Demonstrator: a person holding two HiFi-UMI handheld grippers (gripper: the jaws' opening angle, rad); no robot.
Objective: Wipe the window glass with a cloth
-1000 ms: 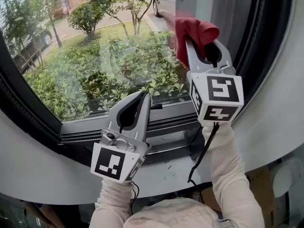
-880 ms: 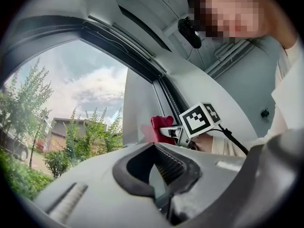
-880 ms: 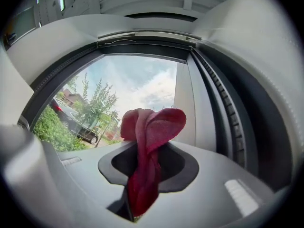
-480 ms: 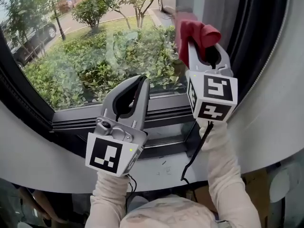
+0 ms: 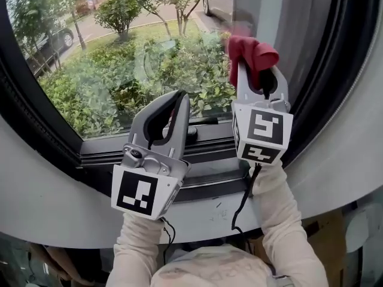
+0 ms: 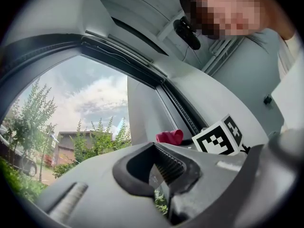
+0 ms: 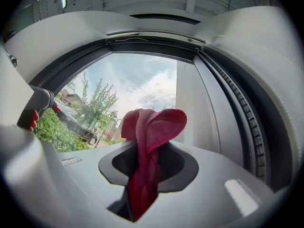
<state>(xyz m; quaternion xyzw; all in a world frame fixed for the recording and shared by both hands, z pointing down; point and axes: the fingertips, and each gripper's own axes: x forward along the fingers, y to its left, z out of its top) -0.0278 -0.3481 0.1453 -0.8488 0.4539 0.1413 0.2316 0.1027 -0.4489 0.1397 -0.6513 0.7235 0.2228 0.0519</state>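
Note:
The window glass looks out on shrubs, trees and a road. A red cloth is bunched at the glass's right side, near the grey upright of the frame; whether it touches the pane I cannot tell. My right gripper is shut on the red cloth, which sticks out past its tips and hangs down between the jaws. My left gripper is raised lower left of it, over the bottom rail, shut and empty. In the left gripper view the closed jaws show at the left gripper, with the cloth beyond.
A dark window frame and sill track run below both grippers. The white curved wall surrounds the opening. A dark rubber seal runs up the right side. A parked car stands outside.
The right gripper with the cloth has drifted slightly down and right along the glass. The left gripper has stayed nearly where it was, still shut.

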